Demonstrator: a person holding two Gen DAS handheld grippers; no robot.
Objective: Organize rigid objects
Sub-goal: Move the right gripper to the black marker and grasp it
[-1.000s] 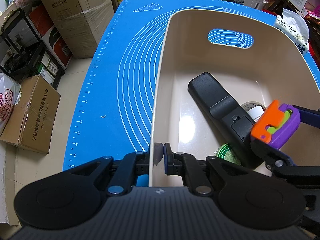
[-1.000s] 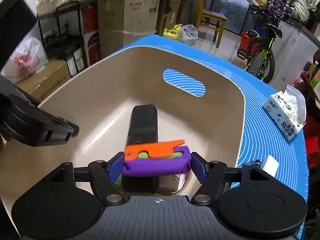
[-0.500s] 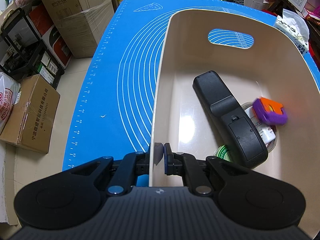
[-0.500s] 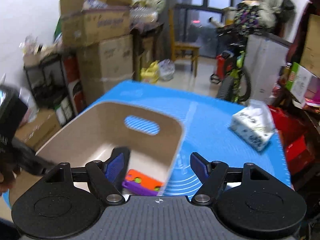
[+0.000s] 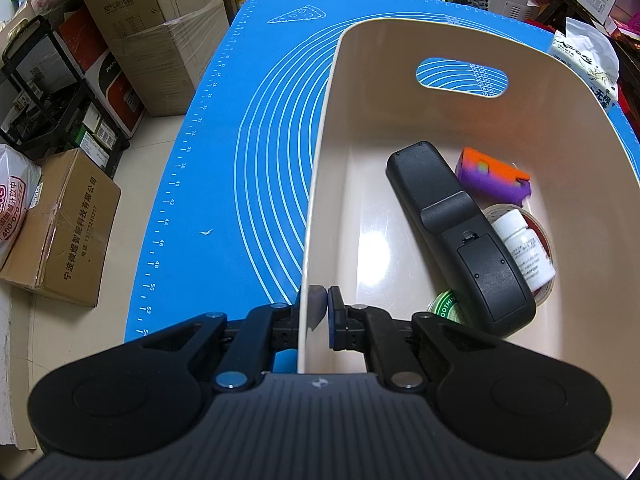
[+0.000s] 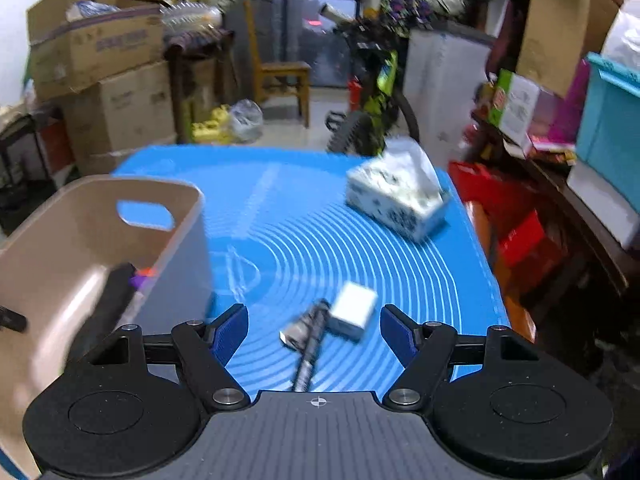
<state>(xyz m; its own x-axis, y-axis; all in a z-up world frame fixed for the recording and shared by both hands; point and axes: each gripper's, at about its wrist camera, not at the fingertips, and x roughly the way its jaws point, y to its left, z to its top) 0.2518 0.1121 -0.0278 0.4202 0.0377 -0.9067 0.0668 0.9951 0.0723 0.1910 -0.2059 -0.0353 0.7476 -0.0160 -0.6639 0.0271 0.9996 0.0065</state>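
Observation:
My left gripper (image 5: 320, 304) is shut on the near-left wall of the beige bin (image 5: 316, 200), which stands on the blue mat (image 5: 248, 160). In the bin lie a black remote (image 5: 460, 236), an orange and purple toy (image 5: 494, 176), a white pill bottle (image 5: 528, 252), a tape roll (image 5: 546, 236) and a green tin (image 5: 448, 306). My right gripper (image 6: 314, 328) is open and empty above the mat, to the right of the bin (image 6: 80, 232). Below it lie a small white box (image 6: 354, 310) and a dark pen-like stick (image 6: 310, 350).
A tissue pack (image 6: 400, 196) lies at the mat's far right; it also shows in the left wrist view (image 5: 588, 68). Cardboard boxes (image 5: 60, 224) and a shelf rack stand on the floor to the left. A bicycle and a chair stand beyond the table.
My right gripper let the orange and purple toy drop into the bin, then opened, rose and swung right over the mat. The left gripper kept its hold on the bin wall.

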